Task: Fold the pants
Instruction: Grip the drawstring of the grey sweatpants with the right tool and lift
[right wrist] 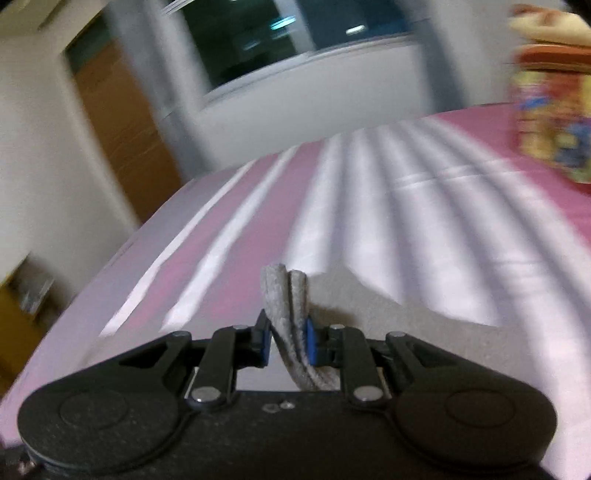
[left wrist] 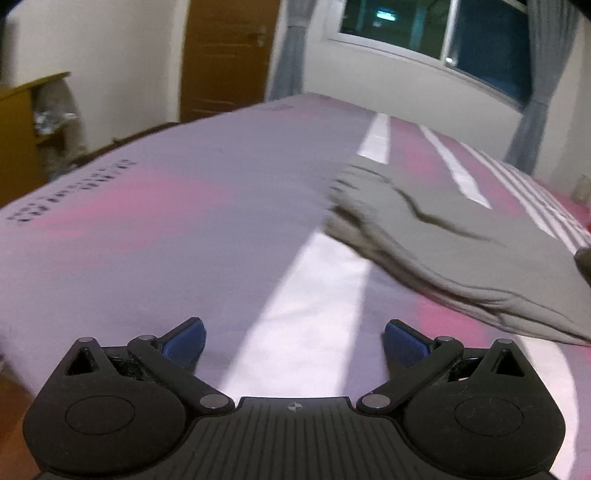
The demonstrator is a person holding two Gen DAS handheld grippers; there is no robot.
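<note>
The grey pants point(left wrist: 454, 251) lie folded on the pink and white striped bed sheet point(left wrist: 147, 236), to the right in the left wrist view. My left gripper point(left wrist: 294, 343) is open and empty, hovering over the sheet, left of and nearer than the pants. My right gripper point(right wrist: 287, 341) is shut on a bunched edge of the grey pants point(right wrist: 286, 295), which sticks up between the blue pads point(right wrist: 309, 343). More grey cloth spreads to the right of that gripper. Both views are blurred.
A wooden door point(left wrist: 225, 51) and a window with grey curtains point(left wrist: 436, 33) stand behind the bed. A wooden shelf point(left wrist: 22, 125) is at the left. A colourful pile of items point(right wrist: 550, 99) sits on the bed's far right.
</note>
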